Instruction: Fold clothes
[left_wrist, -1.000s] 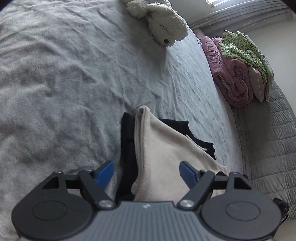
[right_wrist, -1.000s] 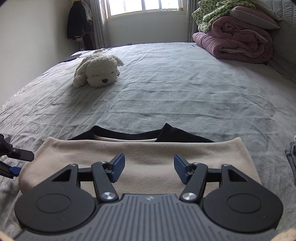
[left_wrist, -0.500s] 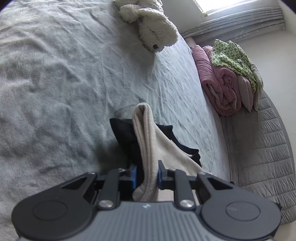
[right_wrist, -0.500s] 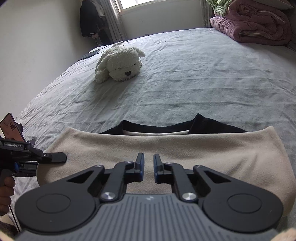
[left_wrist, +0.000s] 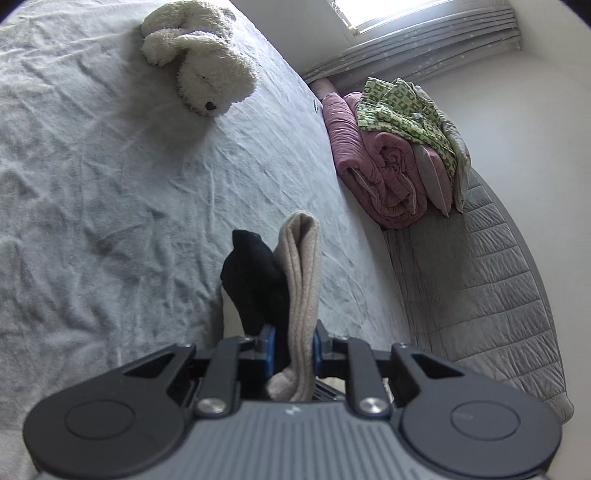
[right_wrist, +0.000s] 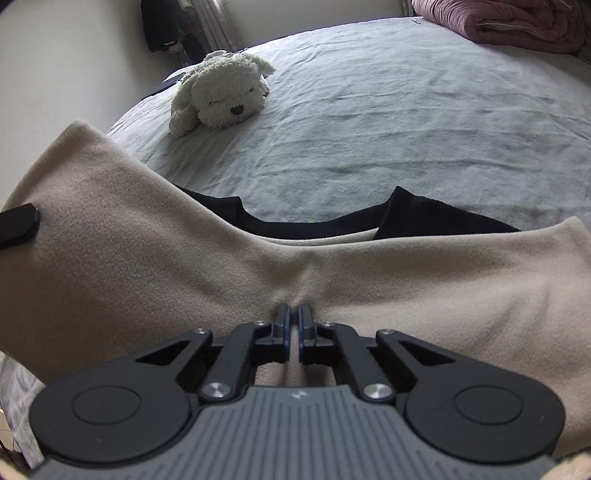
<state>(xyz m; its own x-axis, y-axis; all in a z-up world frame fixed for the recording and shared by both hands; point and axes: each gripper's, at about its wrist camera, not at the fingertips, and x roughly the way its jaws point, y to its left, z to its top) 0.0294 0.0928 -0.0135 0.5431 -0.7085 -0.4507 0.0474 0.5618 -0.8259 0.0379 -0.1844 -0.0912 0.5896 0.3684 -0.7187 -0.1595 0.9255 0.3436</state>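
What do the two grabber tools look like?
Both look alike. The left tool and the right tool have black arms with silver screws, blue pads on the fingers, two round black discs and a grey ribbed body with a tiny white logo. No cables or sleeves show.

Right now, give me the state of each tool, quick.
Left tool: closed on the beige garment's folded end, black fabric pinched in with it.
Right tool: closed, pinching the beige garment at its near edge.
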